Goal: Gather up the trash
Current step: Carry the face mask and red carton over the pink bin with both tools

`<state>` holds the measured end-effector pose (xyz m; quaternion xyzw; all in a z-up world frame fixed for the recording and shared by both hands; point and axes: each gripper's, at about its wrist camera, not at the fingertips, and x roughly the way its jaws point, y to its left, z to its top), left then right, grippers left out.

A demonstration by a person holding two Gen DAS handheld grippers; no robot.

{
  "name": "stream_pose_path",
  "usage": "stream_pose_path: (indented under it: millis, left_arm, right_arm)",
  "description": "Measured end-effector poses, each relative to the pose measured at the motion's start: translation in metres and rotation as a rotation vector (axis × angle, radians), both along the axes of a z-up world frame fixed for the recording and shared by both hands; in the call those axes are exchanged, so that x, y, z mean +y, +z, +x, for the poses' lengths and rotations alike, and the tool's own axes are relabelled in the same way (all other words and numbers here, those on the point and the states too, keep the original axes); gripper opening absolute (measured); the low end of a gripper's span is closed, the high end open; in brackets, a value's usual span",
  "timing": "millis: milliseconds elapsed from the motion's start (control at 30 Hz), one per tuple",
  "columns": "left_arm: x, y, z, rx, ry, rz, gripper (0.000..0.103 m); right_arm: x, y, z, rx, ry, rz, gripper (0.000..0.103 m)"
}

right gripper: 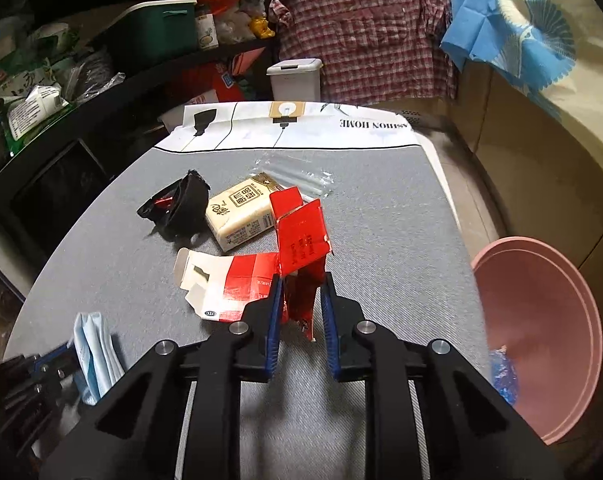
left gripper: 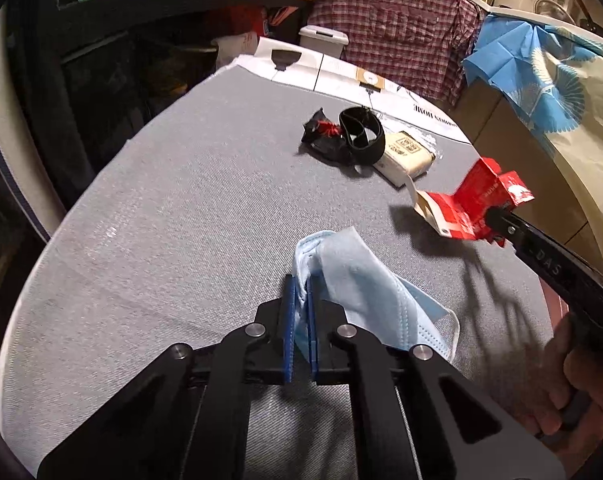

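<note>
My left gripper (left gripper: pixel 299 284) is shut on a crumpled light-blue face mask (left gripper: pixel 353 280), which bulges up and to the right of the blue pads over the grey table (left gripper: pixel 161 208). In the right wrist view the mask (right gripper: pixel 95 352) shows at the lower left. My right gripper (right gripper: pixel 301 284) is shut on a flattened red-and-white carton (right gripper: pixel 297 240); its white flap end (right gripper: pixel 197 276) sticks out to the left. From the left wrist view that carton (left gripper: pixel 473 200) hangs above the table at the right, pinched by the right gripper (left gripper: pixel 495 216).
A black wrapper with red (right gripper: pixel 173 208), a black band (left gripper: pixel 361 132) and a cream tissue pack (right gripper: pixel 241 216) lie mid-table, with clear film (right gripper: pixel 297 178) behind. A pink basin (right gripper: pixel 541 332) with something blue inside sits off the right edge. A white bin (right gripper: pixel 295 80) stands beyond.
</note>
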<state>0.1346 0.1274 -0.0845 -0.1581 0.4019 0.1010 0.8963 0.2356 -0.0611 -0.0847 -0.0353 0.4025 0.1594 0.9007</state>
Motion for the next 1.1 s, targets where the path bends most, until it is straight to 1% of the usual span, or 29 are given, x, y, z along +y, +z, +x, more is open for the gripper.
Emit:
stream_pose_path:
  millis: [167, 333, 600, 833, 1100]
  left_arm:
    - [0.003, 0.008, -0.009, -0.025, 0.006, 0.018, 0.005]
    - [0.0, 0.016, -0.018, -0.045, 0.002, 0.037, 0.005]
    - [-0.007, 0.026, -0.031, -0.069, -0.023, 0.073, 0.005]
    - [-0.013, 0.034, -0.04, -0.075, -0.042, 0.091, 0.005]
    - [-0.015, 0.048, -0.043, -0.086, -0.051, 0.11, 0.005]
  right_arm:
    - [-0.018, 0.012, -0.012, -0.003, -0.029, -0.009, 0.019]
    - [-0.034, 0.03, -0.026, -0.031, -0.035, -0.021, 0.019]
    - [-0.057, 0.045, -0.047, -0.041, -0.055, -0.041, 0.019]
    - [-0.073, 0.061, -0.062, -0.064, -0.062, -0.05, 0.018]
    - [-0.103, 0.083, -0.076, -0.09, -0.094, -0.043, 0.018]
